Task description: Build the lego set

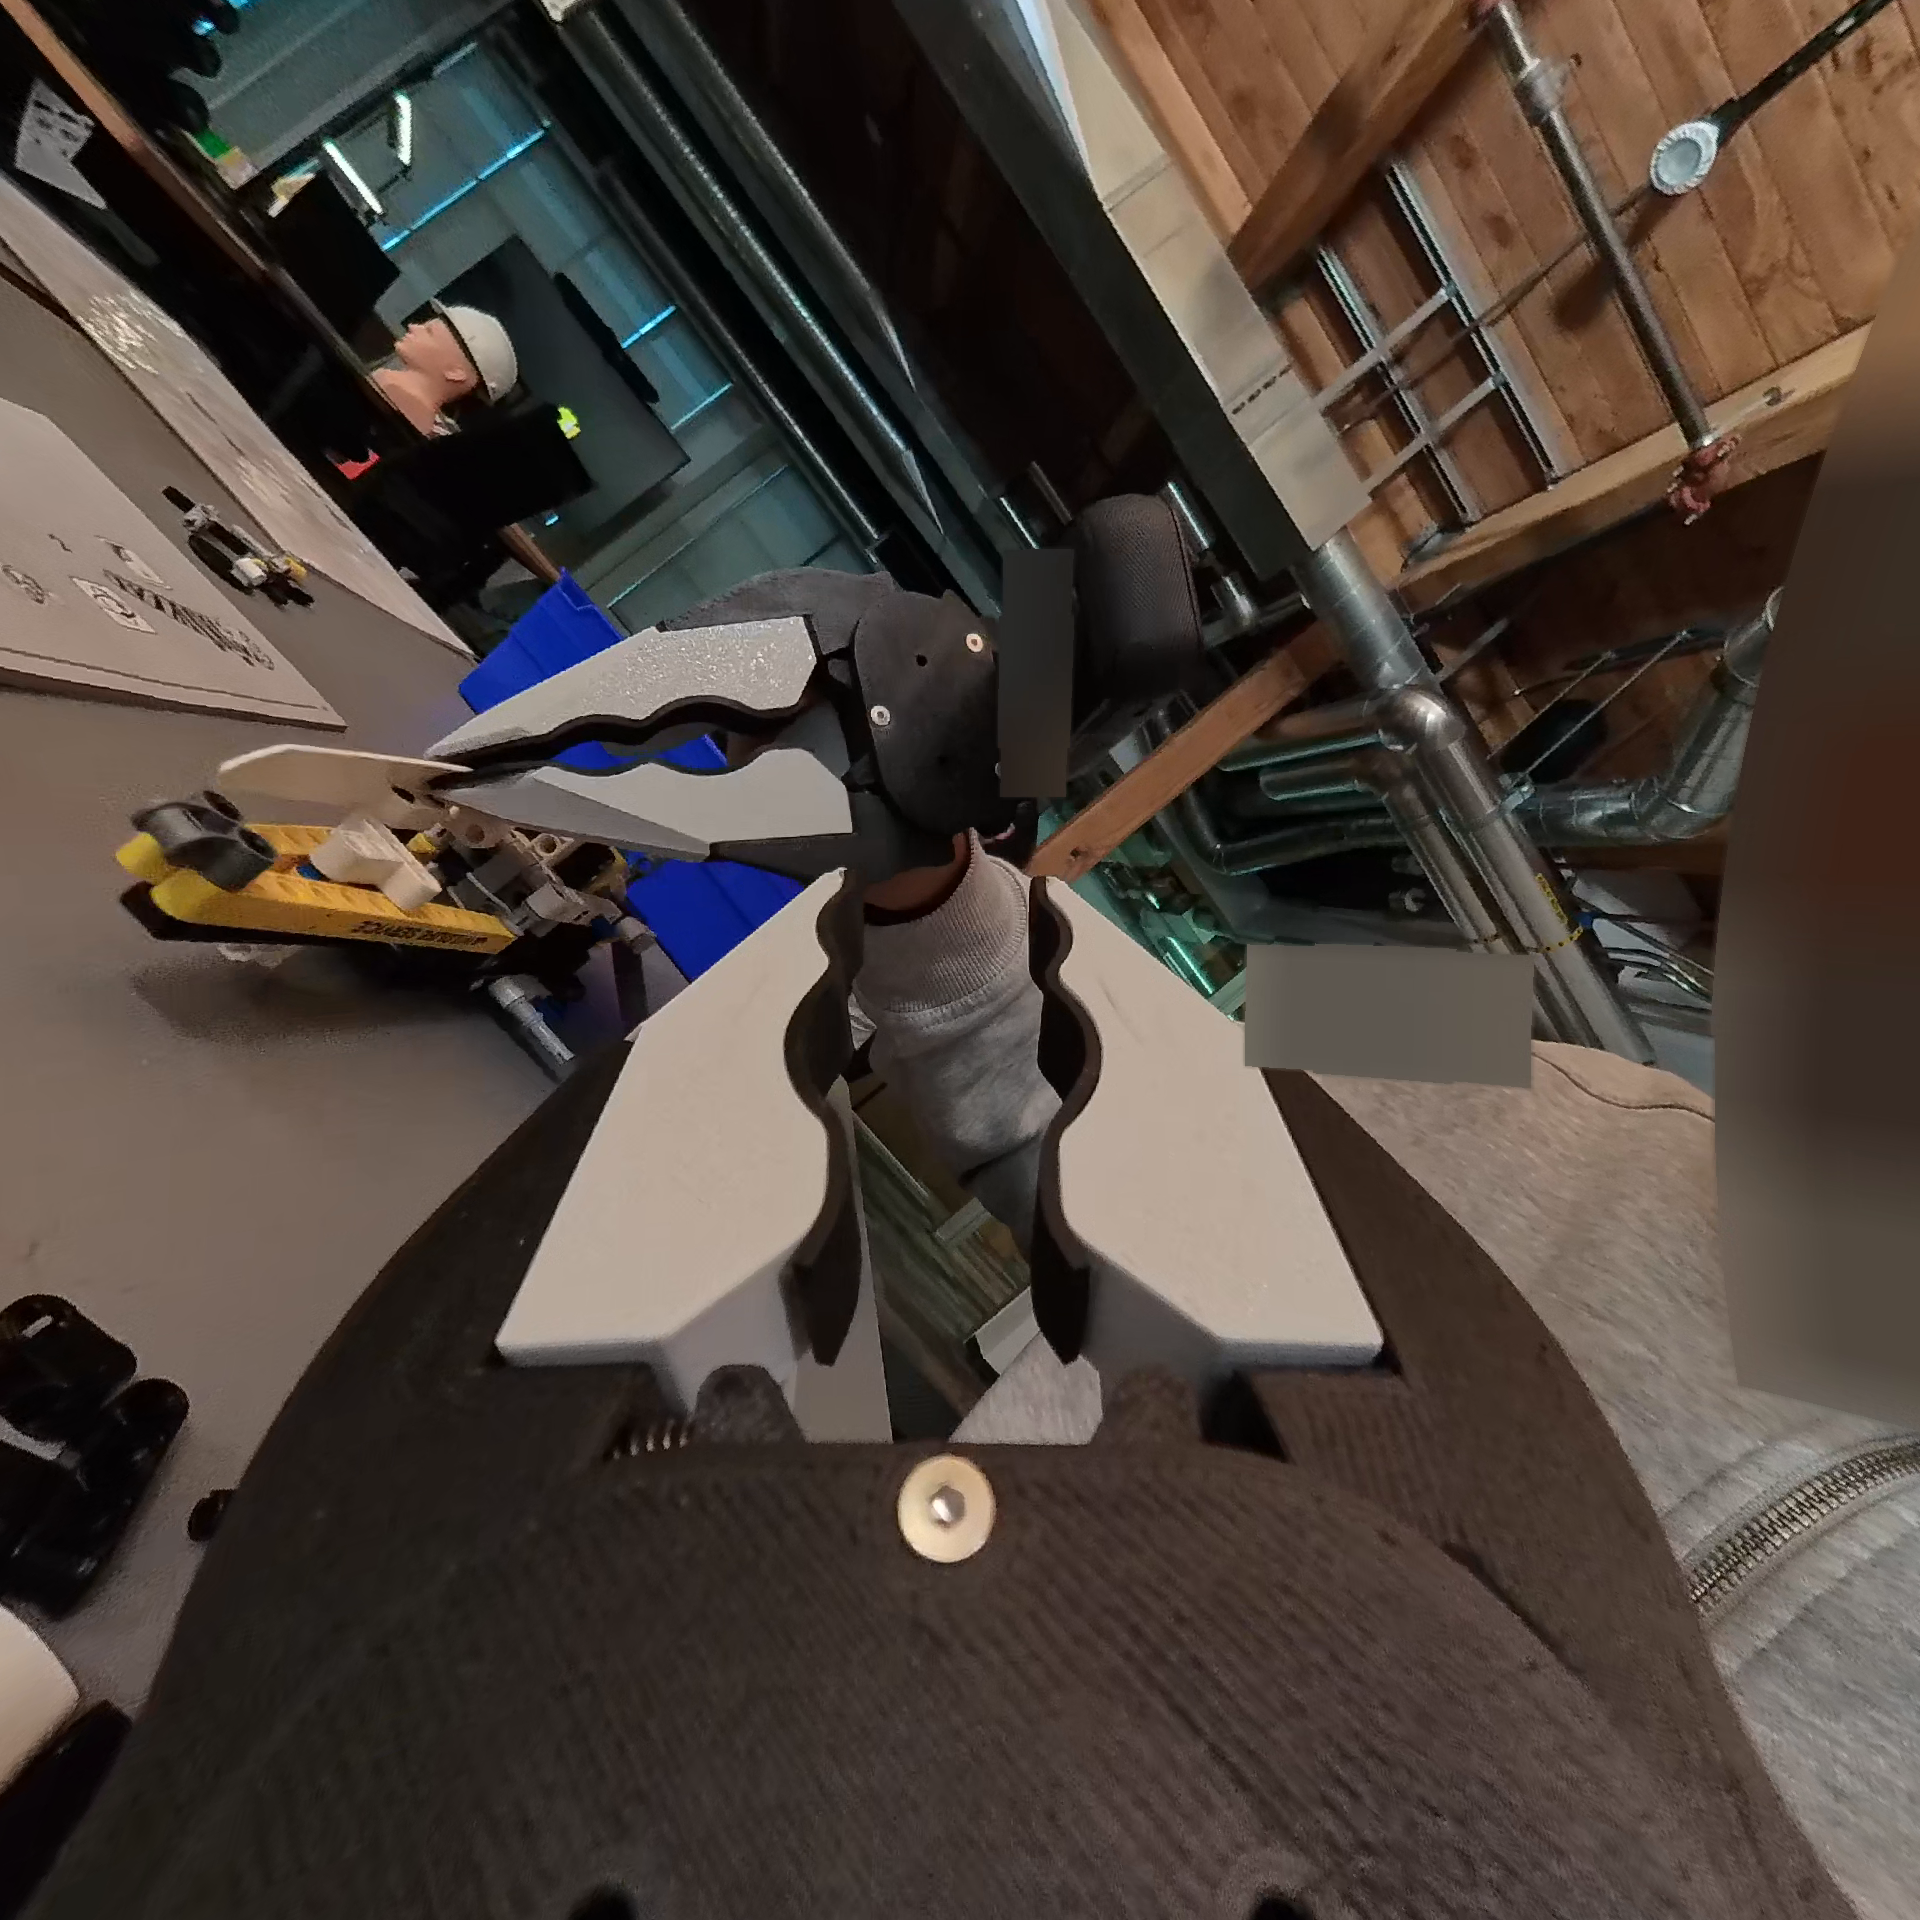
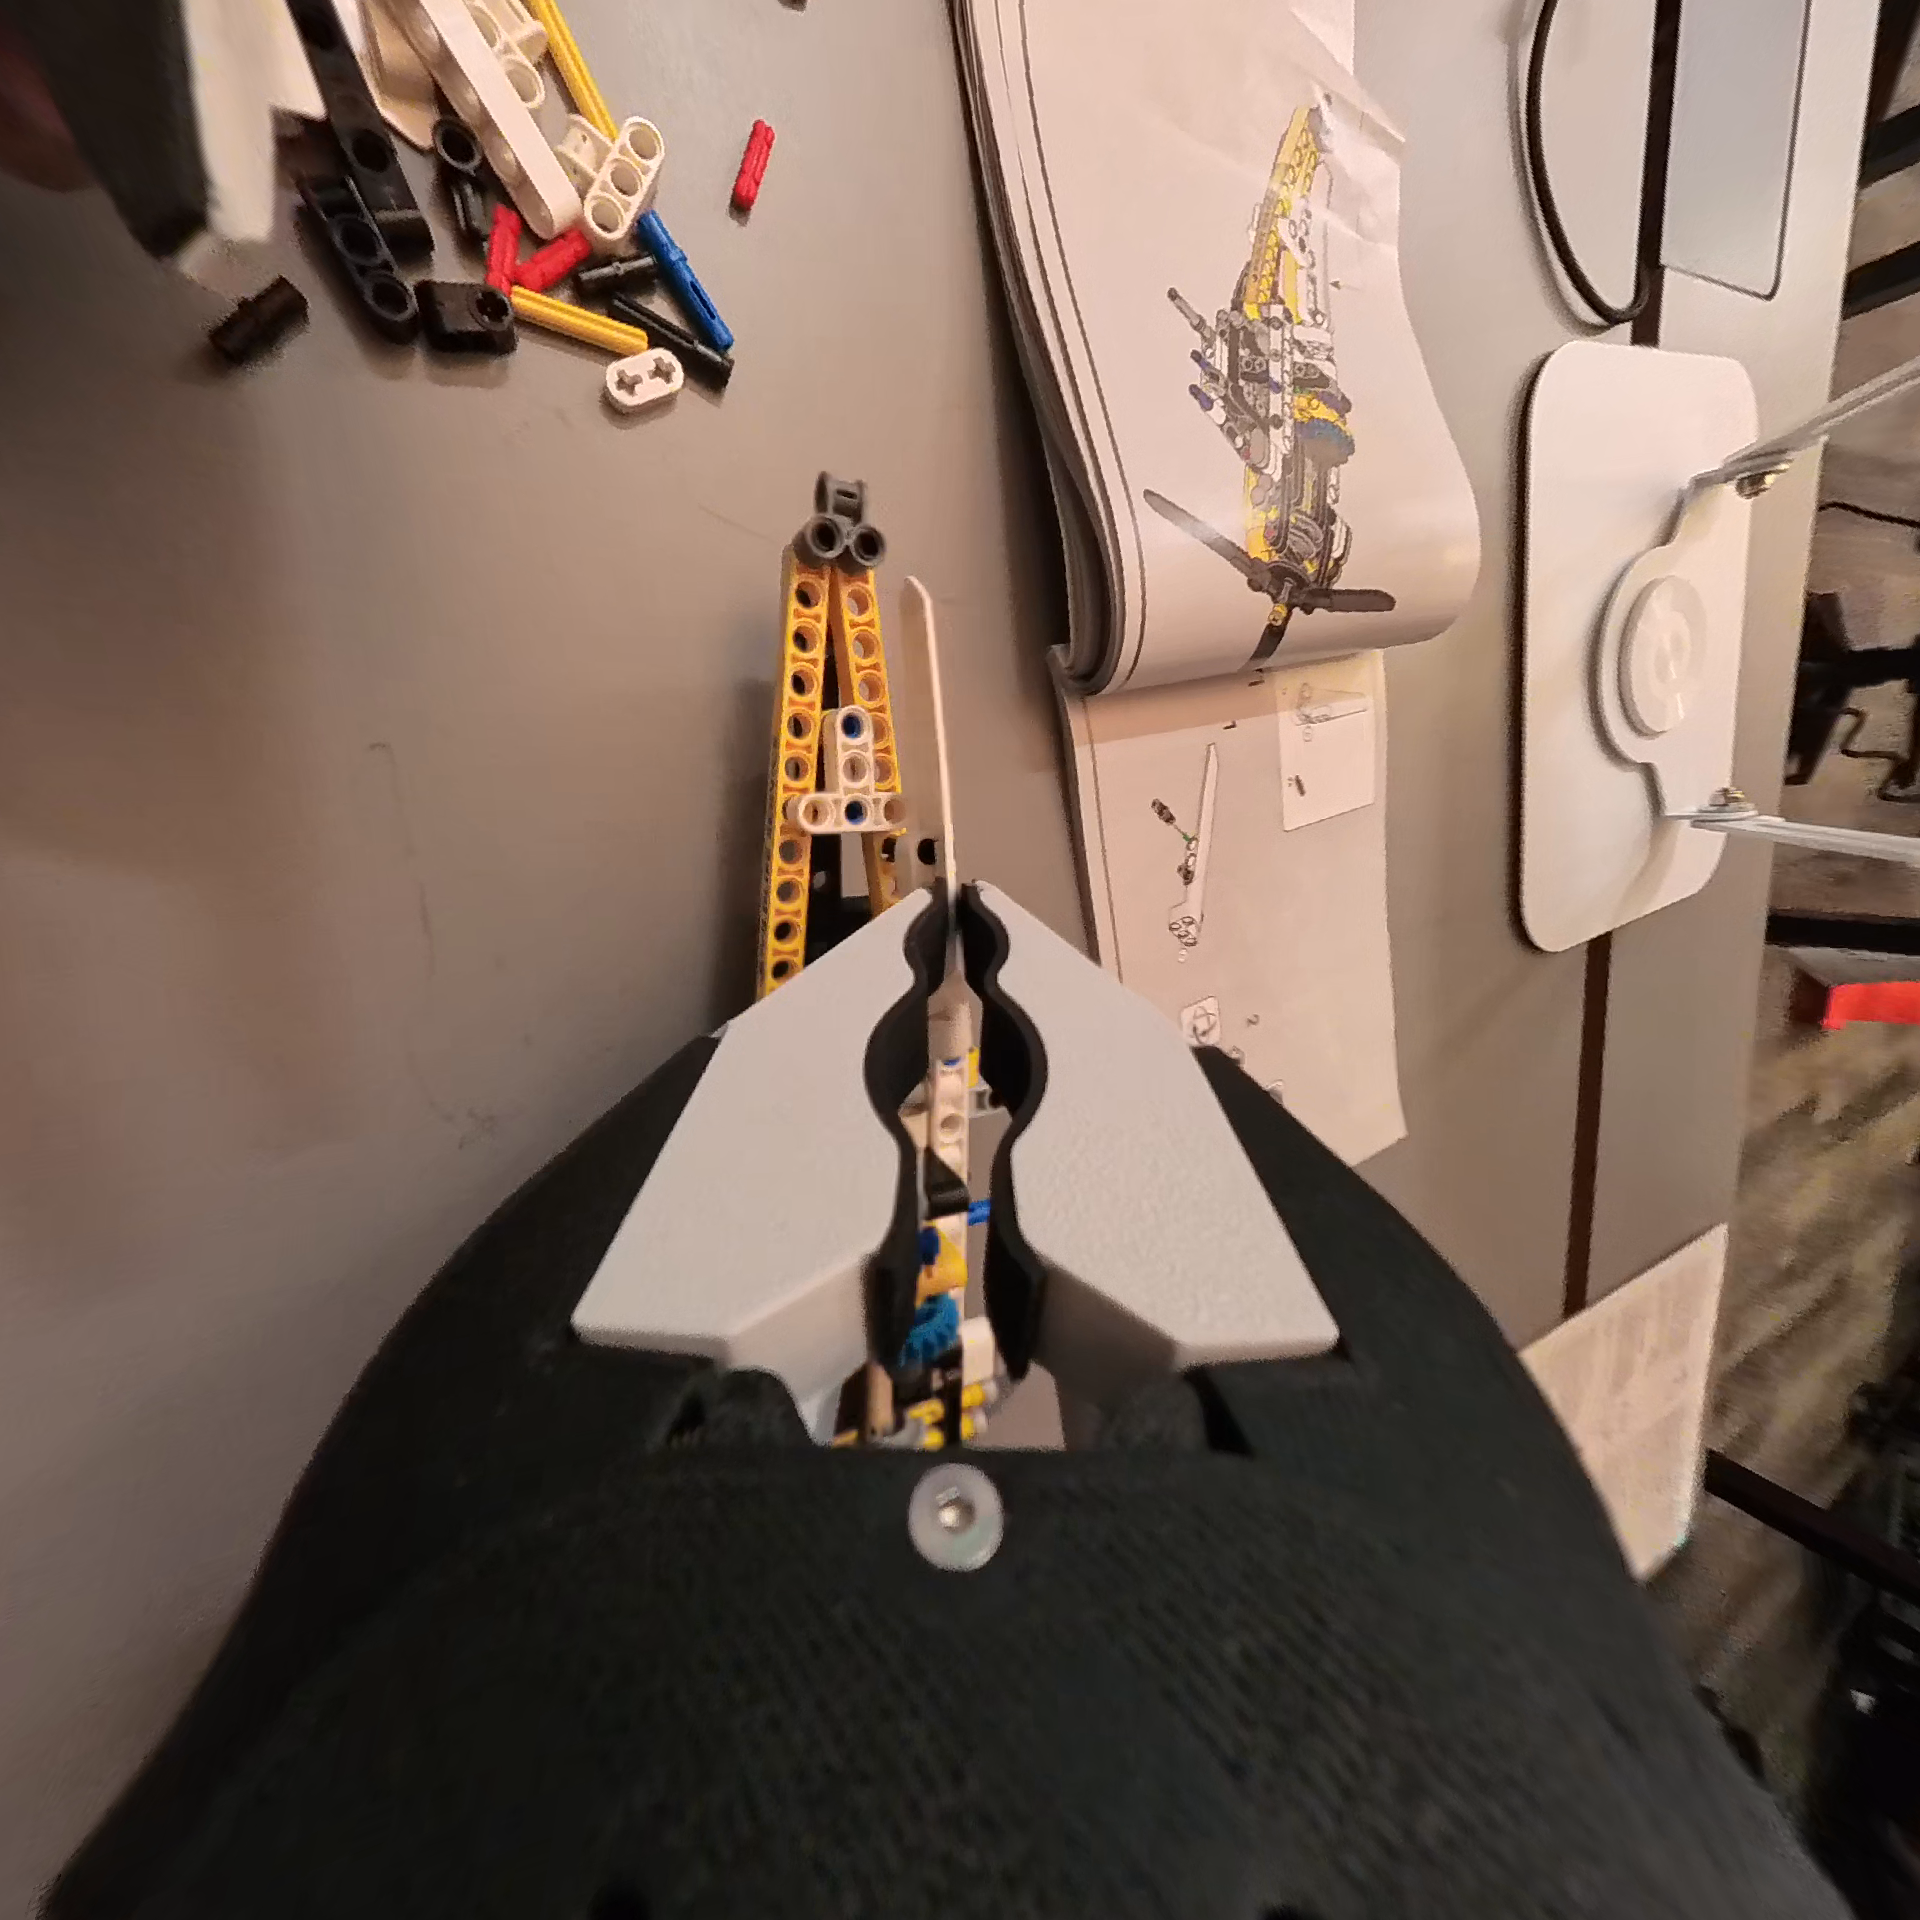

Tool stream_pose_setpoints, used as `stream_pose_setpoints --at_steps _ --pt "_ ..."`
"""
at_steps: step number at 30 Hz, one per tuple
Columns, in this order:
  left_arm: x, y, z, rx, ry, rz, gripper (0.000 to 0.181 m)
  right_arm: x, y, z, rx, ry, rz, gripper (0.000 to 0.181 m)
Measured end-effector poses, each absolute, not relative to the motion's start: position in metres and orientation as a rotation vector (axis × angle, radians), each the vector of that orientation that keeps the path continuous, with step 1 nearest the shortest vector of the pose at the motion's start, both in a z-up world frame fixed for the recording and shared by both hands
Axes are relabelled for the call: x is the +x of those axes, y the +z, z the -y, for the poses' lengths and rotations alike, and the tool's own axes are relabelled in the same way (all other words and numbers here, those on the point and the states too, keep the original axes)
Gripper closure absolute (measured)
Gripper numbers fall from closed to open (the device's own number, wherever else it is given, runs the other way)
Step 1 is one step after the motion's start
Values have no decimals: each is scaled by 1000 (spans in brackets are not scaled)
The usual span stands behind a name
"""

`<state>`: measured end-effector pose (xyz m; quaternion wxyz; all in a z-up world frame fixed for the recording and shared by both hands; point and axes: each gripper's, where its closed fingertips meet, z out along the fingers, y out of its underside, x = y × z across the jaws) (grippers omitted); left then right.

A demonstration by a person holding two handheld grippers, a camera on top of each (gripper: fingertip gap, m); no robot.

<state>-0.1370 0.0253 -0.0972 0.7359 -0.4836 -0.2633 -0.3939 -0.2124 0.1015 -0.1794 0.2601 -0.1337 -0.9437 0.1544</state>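
Right gripper [image 2: 954, 904] jaws pinch my white blade [image 2: 928, 727], long axis parallel above yellow model [image 2: 821, 727]; nearer arm. Left gripper [image 1: 940, 904] jaws gape empty, well apart.

Mirrored lettering on the yellow beam [image 1: 343, 914], not copied here.

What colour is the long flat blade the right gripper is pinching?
White. The blade shows best in the left wrist view, held in the right gripper.
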Motion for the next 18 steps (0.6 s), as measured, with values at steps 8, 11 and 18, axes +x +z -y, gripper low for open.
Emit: stream_pose_setpoints --at_steps 8,11,18 --pt "-137 -98 -26 -1066 -864 579 152 -212 -179 -102 -358 453 2560 181" --pt "-137 -98 -26 -1068 -863 579 152 -212 -179 -102 -315 427 2549 181" --pt "-137 -98 -26 -1069 -863 581 152 -213 -179 -103 -168 290 2490 181"
